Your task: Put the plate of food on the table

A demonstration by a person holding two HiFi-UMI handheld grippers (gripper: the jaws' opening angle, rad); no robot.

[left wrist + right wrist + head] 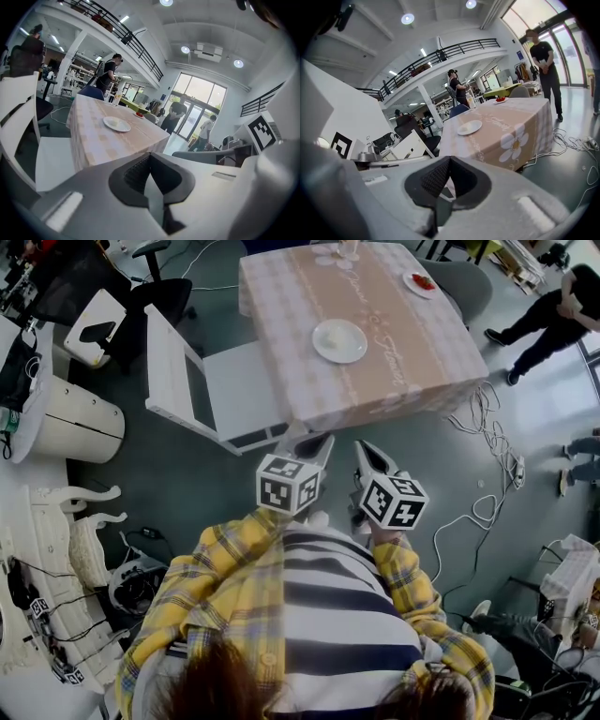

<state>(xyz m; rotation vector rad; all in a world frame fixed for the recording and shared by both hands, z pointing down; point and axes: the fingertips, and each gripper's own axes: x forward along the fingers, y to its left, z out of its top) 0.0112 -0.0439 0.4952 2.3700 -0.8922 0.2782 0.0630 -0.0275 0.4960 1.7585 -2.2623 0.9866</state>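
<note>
Just off the table [398, 348] edge, left gripper [319, 441] and right gripper [367, 452] hover closed, empty.

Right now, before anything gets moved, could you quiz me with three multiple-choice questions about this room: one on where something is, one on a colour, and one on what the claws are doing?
1. Where is the big white plate?
A. In a sink.
B. Near the middle of the table.
C. On a shelf.

2. What colour is the food on the small plate at the table's far corner?
A. Green.
B. Red.
C. Blue.

3. How are the left claw and the right claw?
A. Both shut, holding nothing.
B. Both wide open.
C. One grips a plate.

Answers: 1 B, the head view shows it there; 2 B, red bits lie on it; 3 A, each claw's own view shows its jaws meeting with nothing between.
</note>
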